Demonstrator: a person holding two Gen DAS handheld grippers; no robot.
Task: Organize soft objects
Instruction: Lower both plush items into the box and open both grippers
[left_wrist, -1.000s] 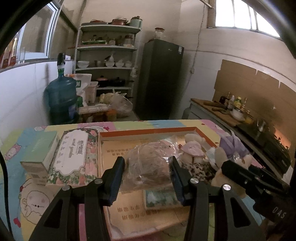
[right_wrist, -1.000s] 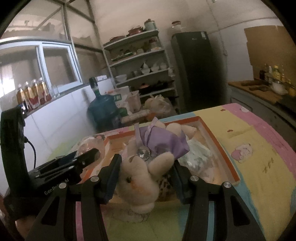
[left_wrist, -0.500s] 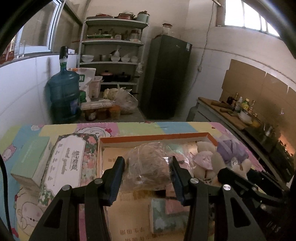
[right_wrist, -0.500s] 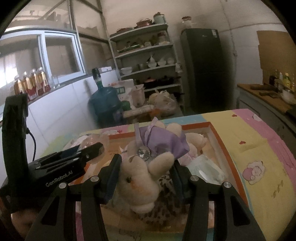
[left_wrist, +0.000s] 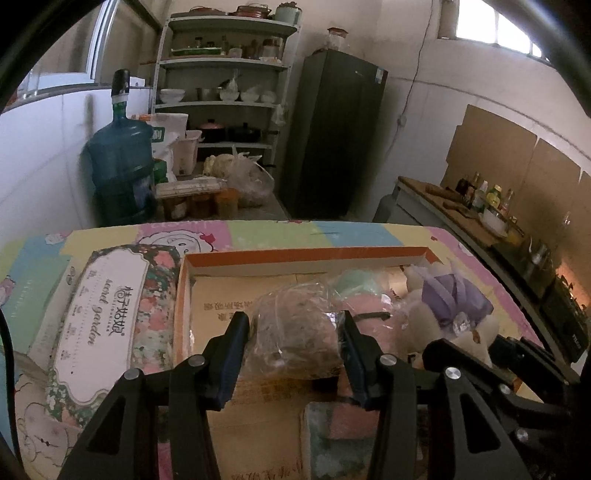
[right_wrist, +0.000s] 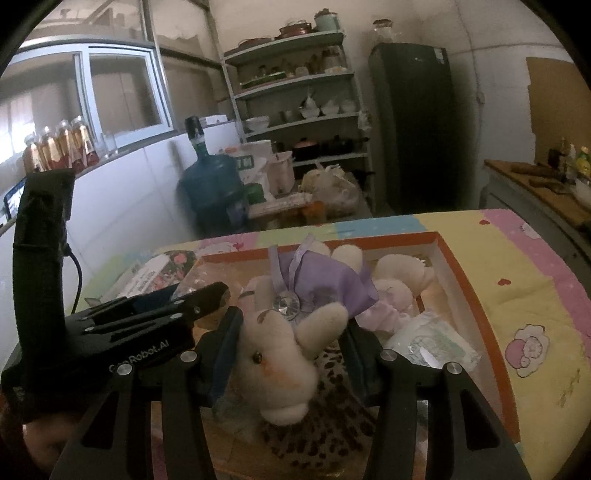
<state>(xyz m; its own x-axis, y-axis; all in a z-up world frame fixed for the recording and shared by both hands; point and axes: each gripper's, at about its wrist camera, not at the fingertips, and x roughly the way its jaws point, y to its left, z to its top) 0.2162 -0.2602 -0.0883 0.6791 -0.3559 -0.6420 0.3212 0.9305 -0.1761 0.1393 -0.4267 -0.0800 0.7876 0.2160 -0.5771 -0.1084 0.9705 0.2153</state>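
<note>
While both hands hang over the orange-edged box (left_wrist: 303, 254), each hand-held gripper holds something soft.
Left hand-held gripper (left_wrist: 295, 343) squeezes a crinkly bagged brown lump (left_wrist: 295, 332); right hand-held gripper (right_wrist: 291, 332) squeezes a fluffy white bunny (right_wrist: 284, 350) above the crowded right side; bare cardboard floor shows left.

right gripper (right_wrist: 291, 354) has its two fingers clamped on a cream plush bunny (right_wrist: 284, 354), head pointing at the camera, with a purple dress (right_wrist: 325, 280) and a clear gem at the neck. it hangs over an orange-rimmed cardboard box (right_wrist: 476, 295) on a pastel cartoon tablecloth (right_wrist: 524, 295). there's a leopard print fabric (right_wrist: 325, 417) under the bunny, a plastic-wrapped white pack (right_wrist: 436, 343) to the right, another cream plush (right_wrist: 402, 273) further back. left gripper (right_wrist: 207, 295) pokes in beside it.
</note>
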